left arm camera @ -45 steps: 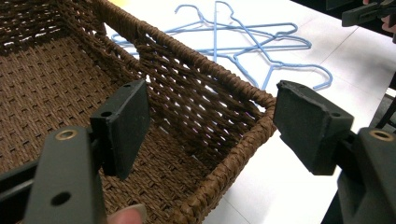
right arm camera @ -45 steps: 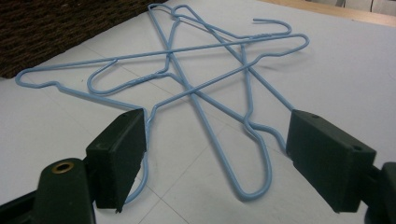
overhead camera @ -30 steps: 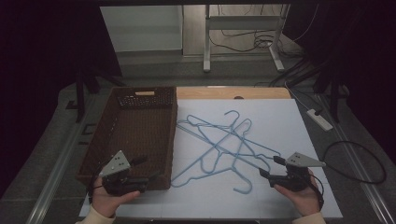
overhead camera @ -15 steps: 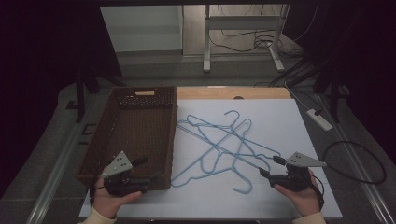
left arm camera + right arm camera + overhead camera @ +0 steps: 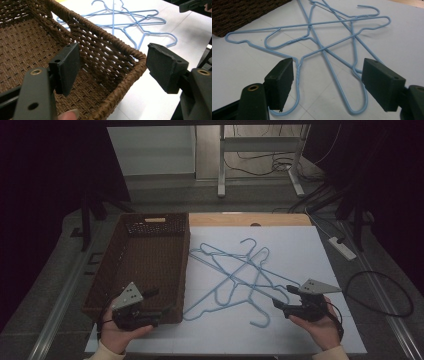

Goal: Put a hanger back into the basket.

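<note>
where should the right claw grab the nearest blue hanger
Probably at the twisted neck just above its hook, coming from the near right edge with the open right claw. The nearest hanger lies flat on the white table, so straddle that wire.

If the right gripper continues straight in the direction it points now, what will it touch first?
Most likely the blue wire hangers: the right gripper is open and aims low across the white tabletop, with a hanger hook lying by its jaws. Exact height is hard to judge.

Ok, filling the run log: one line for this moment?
left gripper: open, at basket corner | right gripper: open, near hangers | hangers on table
</note>
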